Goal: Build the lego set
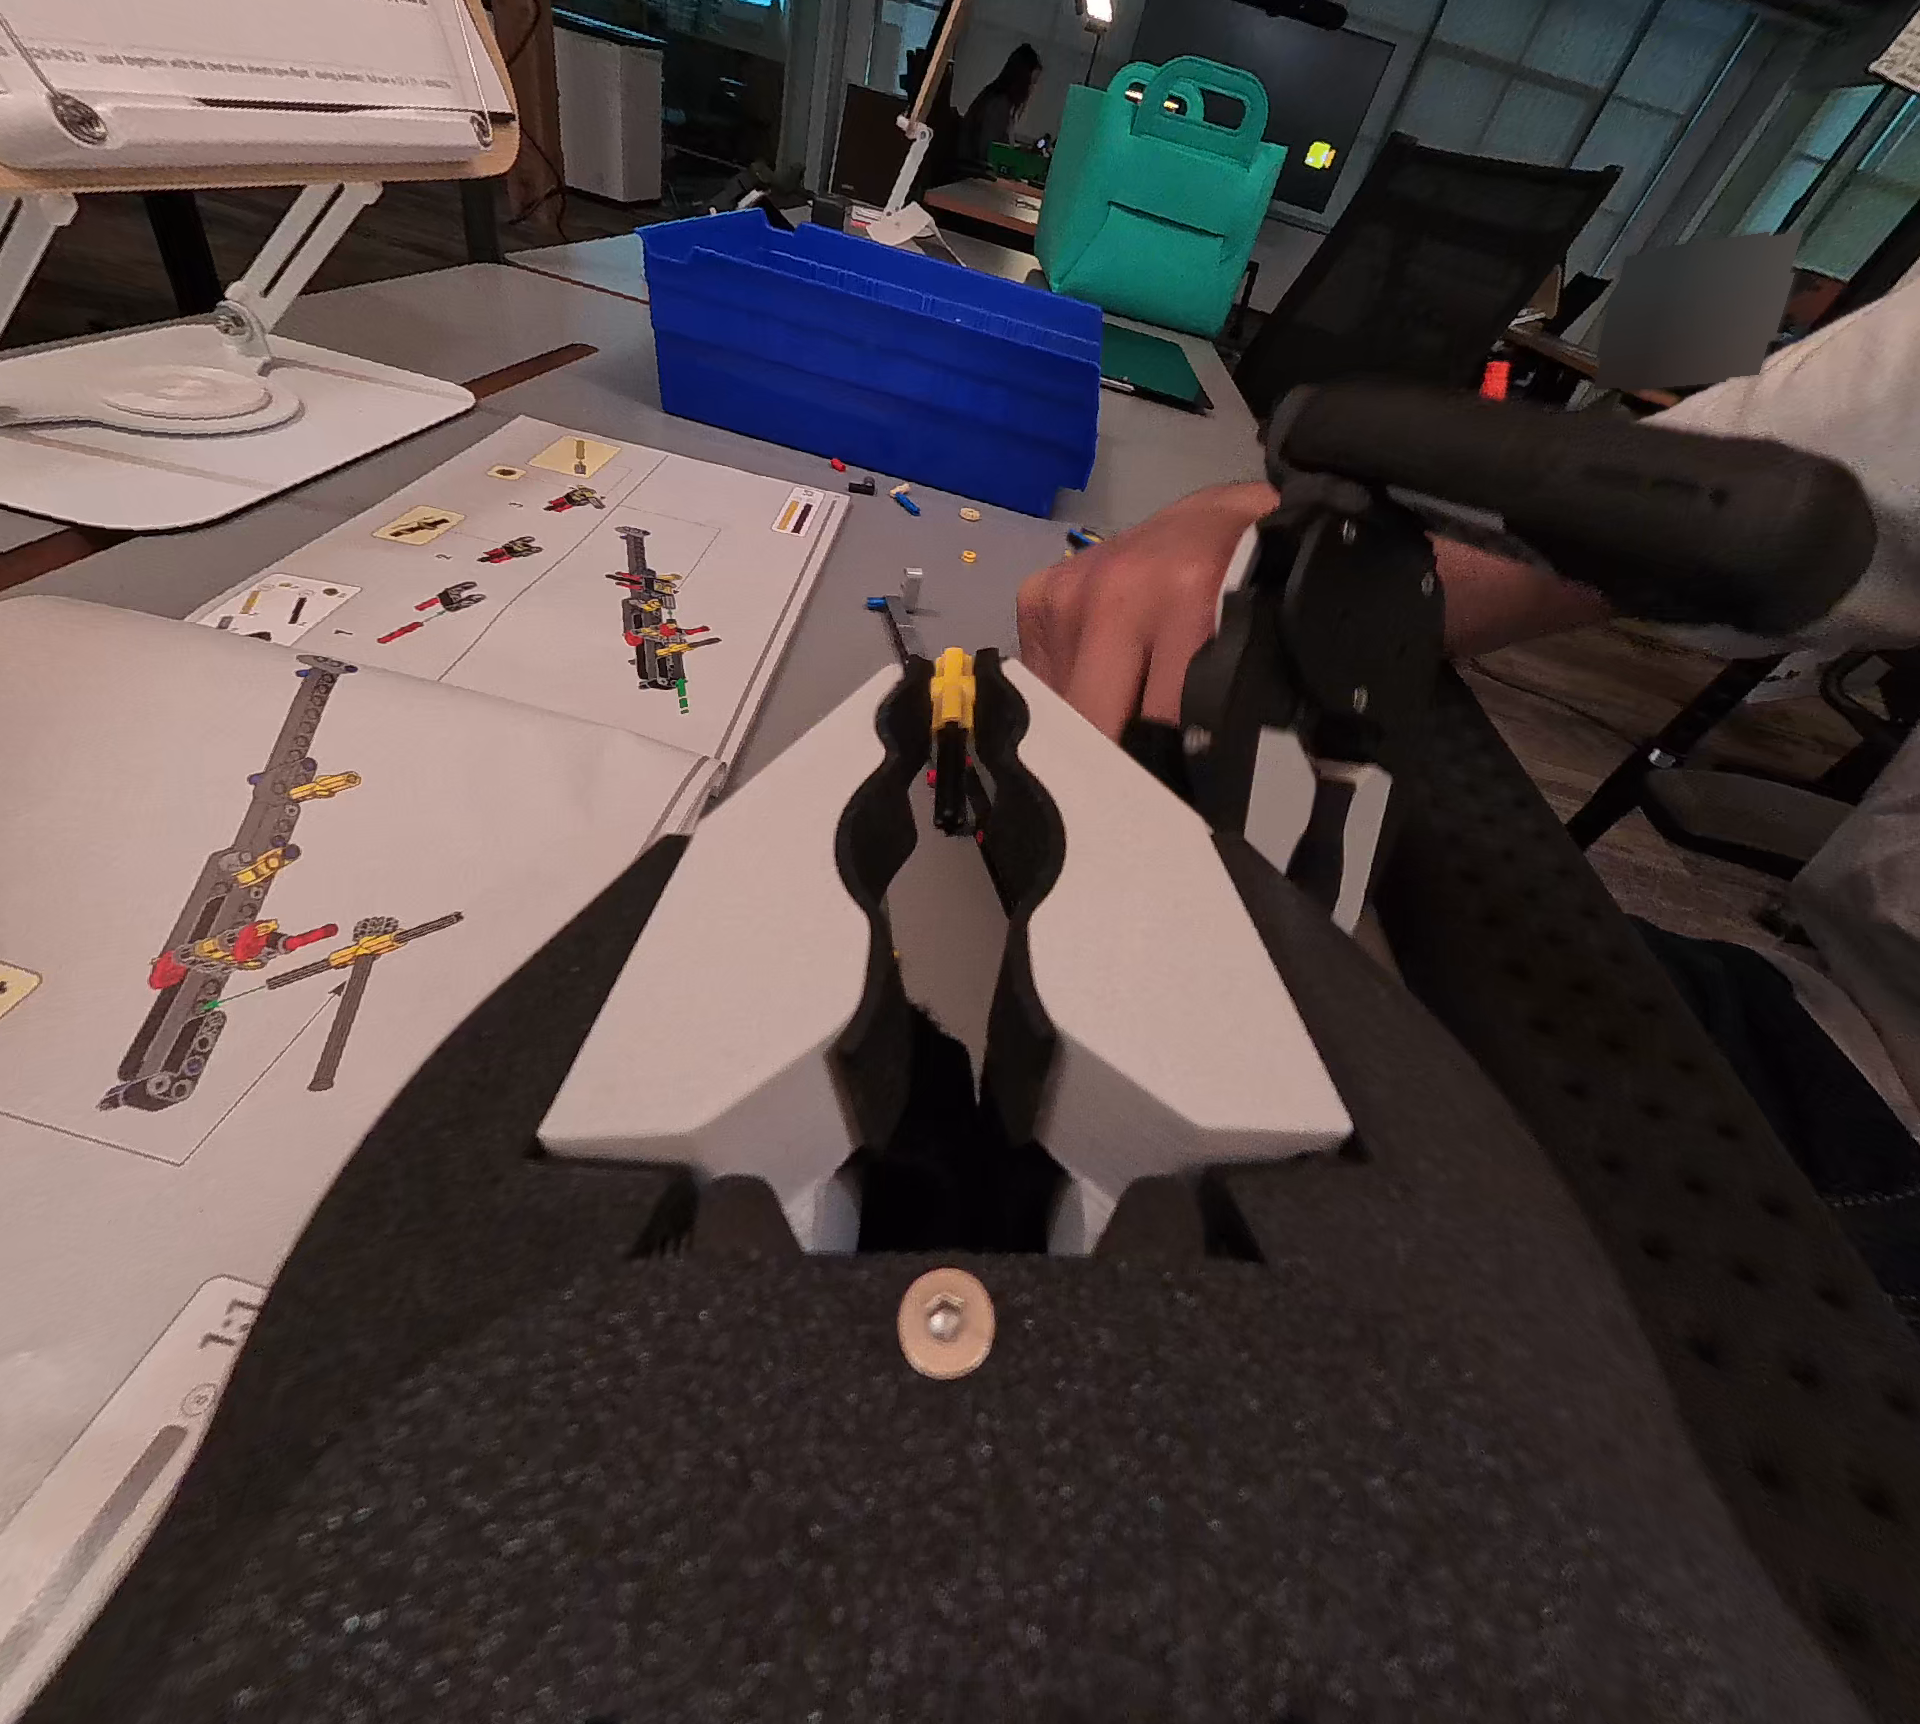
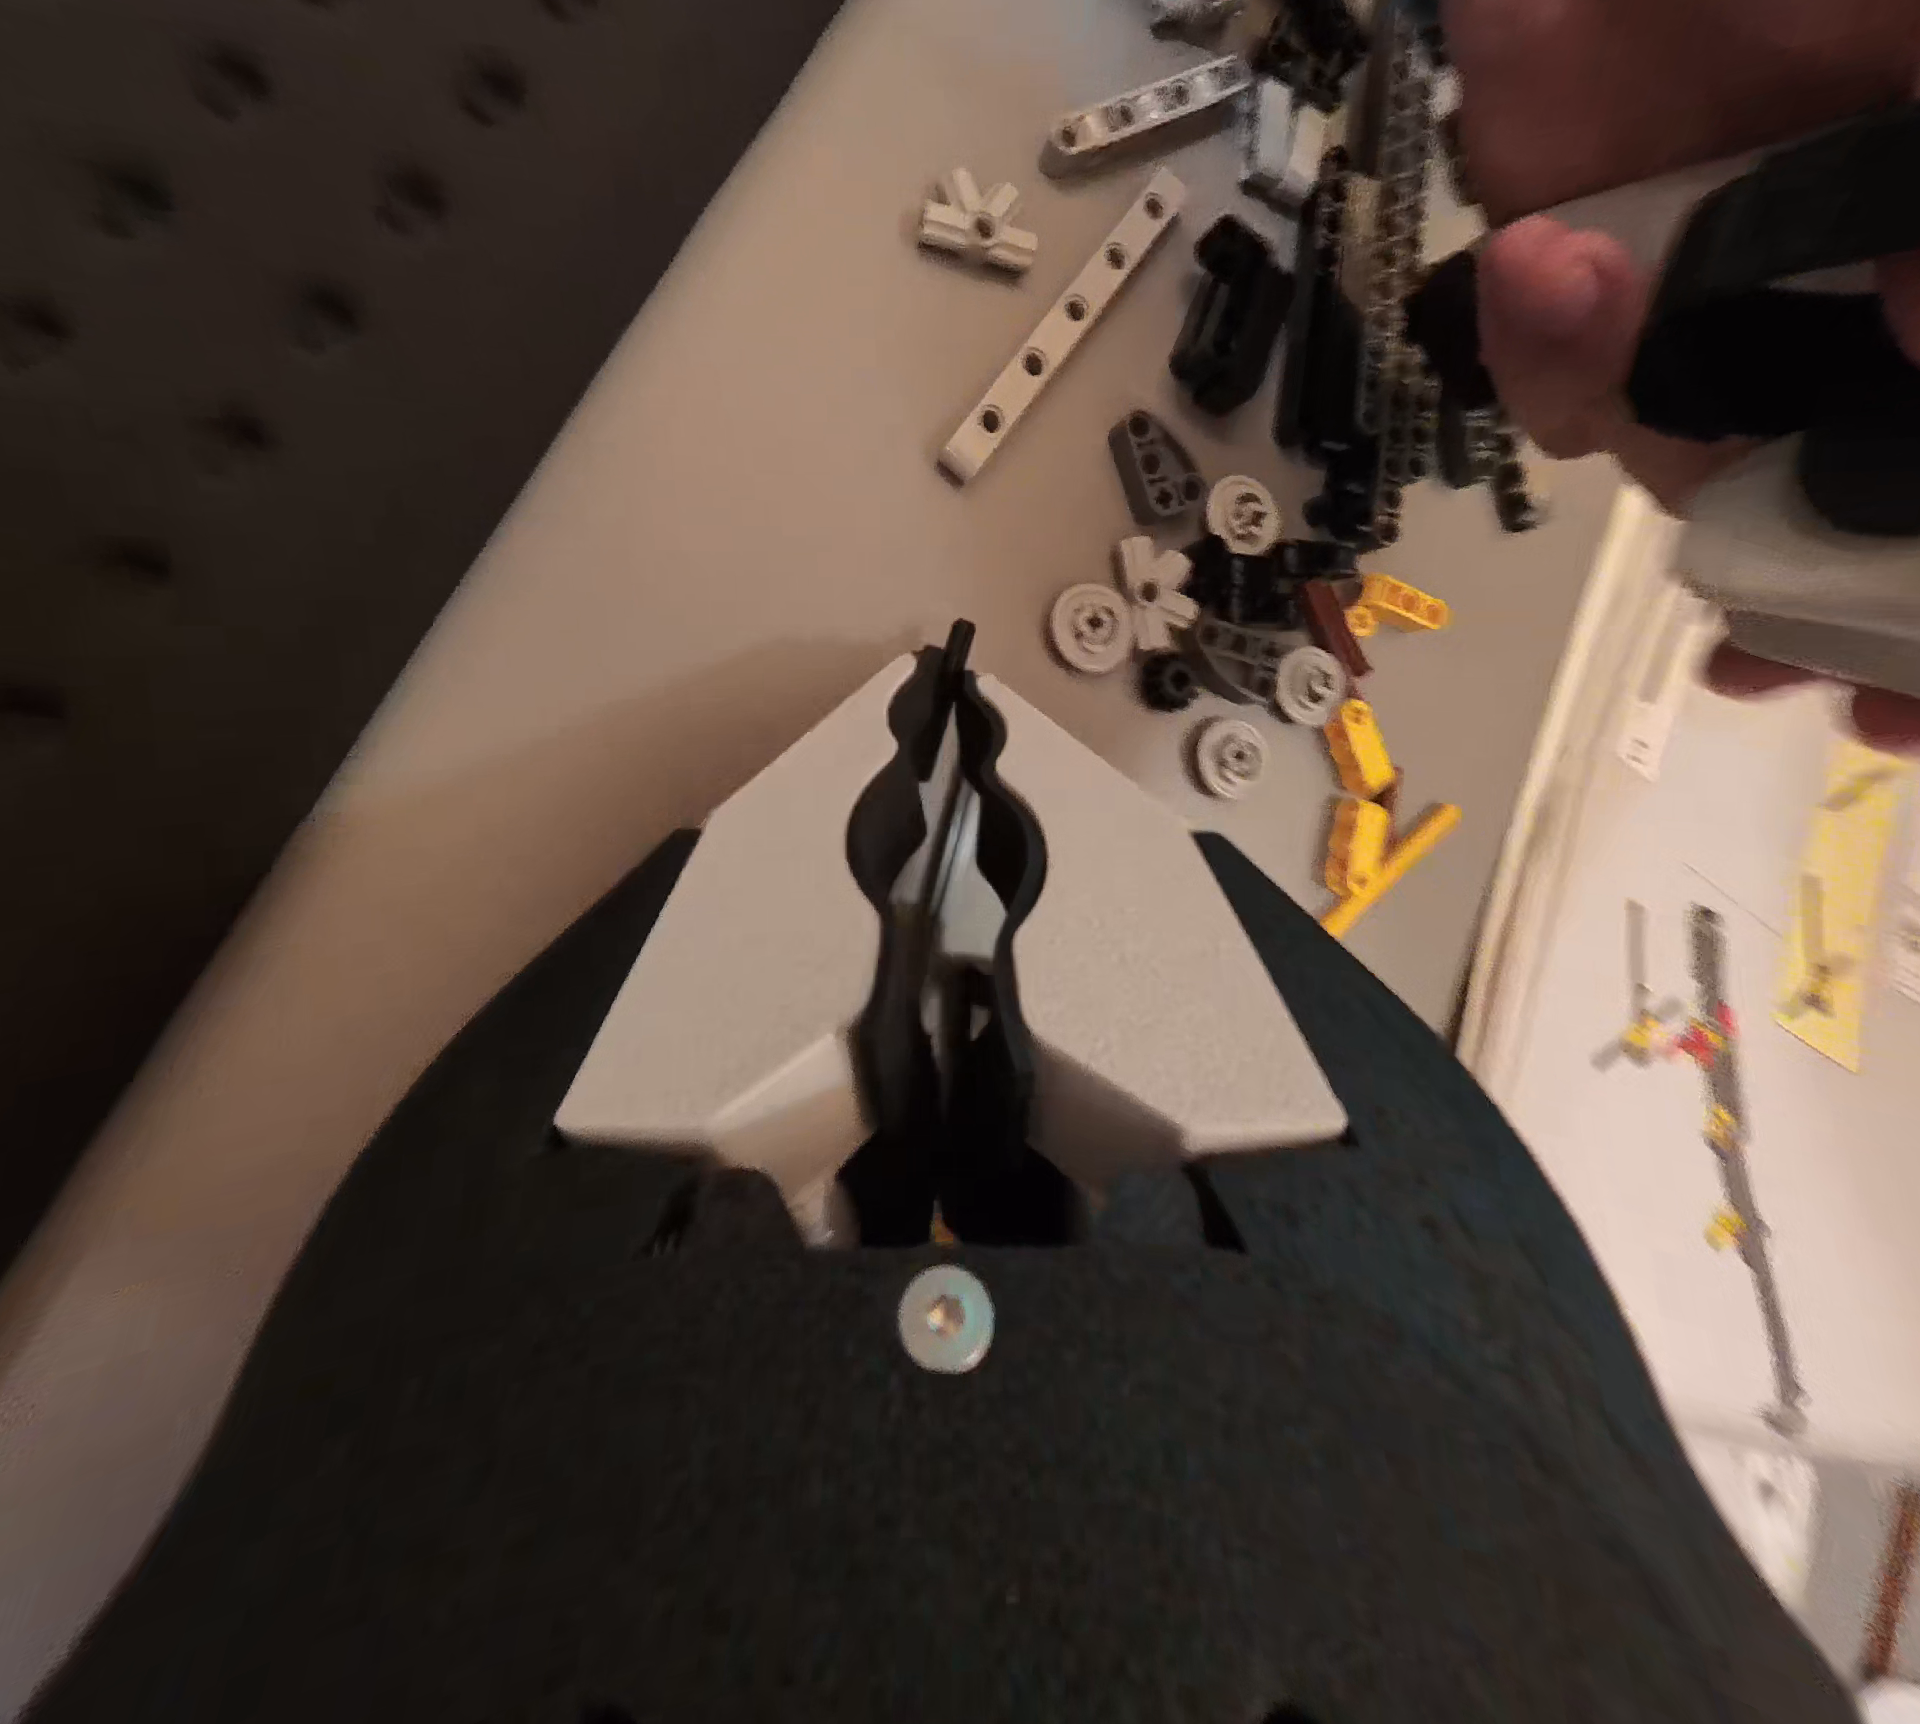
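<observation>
In the left wrist view my left gripper (image 1: 951,672) is shut on a yellow connector (image 1: 951,687) with a short black axle (image 1: 948,786) running back from it between the pads. It hovers over the grey table (image 1: 831,635) next to the open instruction booklet (image 1: 468,718). In the right wrist view my right gripper (image 2: 951,687) is shut on a thin black axle (image 2: 957,648) whose tip sticks out past the fingertips. It is near the table's edge, left of a pile of loose parts (image 2: 1247,614). The right gripper's black body (image 1: 1340,604) and the hand on it show right of my left gripper.
A blue bin (image 1: 883,365) and a green bag (image 1: 1164,199) stand behind. A document stand (image 1: 208,64) is far left. Small pins (image 1: 904,500) lie scattered. The pile has grey wheels (image 2: 1088,625), white beams (image 2: 1070,324), yellow connectors (image 2: 1356,744) and dark beams (image 2: 1382,303). Spacing between my two grippers at the tips: around 15 cm.
</observation>
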`<control>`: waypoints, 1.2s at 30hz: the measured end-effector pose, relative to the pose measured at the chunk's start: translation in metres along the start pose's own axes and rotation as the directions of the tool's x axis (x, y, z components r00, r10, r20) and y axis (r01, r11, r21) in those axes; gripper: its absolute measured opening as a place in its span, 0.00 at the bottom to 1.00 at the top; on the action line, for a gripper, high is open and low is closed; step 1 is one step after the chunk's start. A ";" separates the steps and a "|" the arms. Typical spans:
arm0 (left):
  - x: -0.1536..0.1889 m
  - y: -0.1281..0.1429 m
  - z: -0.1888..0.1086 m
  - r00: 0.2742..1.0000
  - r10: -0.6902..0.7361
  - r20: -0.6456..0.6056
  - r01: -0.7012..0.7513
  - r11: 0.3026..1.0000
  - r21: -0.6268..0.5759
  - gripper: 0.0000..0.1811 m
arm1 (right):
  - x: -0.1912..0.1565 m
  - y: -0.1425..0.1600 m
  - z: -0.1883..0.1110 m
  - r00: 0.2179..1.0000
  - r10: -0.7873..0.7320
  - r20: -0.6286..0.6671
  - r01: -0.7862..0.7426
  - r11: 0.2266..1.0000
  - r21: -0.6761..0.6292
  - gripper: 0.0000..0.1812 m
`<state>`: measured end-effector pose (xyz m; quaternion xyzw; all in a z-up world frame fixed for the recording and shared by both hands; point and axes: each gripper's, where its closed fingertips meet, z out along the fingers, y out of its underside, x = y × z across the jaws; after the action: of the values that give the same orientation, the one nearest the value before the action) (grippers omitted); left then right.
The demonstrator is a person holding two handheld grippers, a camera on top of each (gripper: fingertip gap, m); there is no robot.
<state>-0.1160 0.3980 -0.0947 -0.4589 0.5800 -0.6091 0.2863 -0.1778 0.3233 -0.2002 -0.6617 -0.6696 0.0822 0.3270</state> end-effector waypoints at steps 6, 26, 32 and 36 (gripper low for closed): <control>0.016 0.002 -0.002 0.996 -0.013 -0.088 0.012 1.000 -0.011 0.03 | 0.060 0.009 -0.093 0.941 0.078 -0.329 -0.075 0.997 0.021 0.01; 0.033 0.020 0.017 0.986 0.003 -0.165 -0.019 0.995 -0.094 0.03 | 0.070 0.009 -0.092 0.925 0.094 -0.368 -0.101 0.995 0.000 0.01; 0.031 0.025 0.018 0.990 0.060 -0.128 -0.077 0.989 -0.127 0.03 | 0.068 0.014 -0.086 0.934 0.140 -0.329 -0.143 0.990 0.017 0.01; 0.026 0.037 0.020 0.989 0.120 -0.080 -0.135 0.969 -0.205 0.03 | 0.066 0.023 -0.077 0.939 0.140 -0.313 -0.152 0.988 -0.013 0.01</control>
<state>-0.1159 0.3601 -0.1266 -0.4278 0.6787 -0.5397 0.2553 -0.1112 0.3628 -0.1318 -0.7201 -0.5603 -0.0116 0.4092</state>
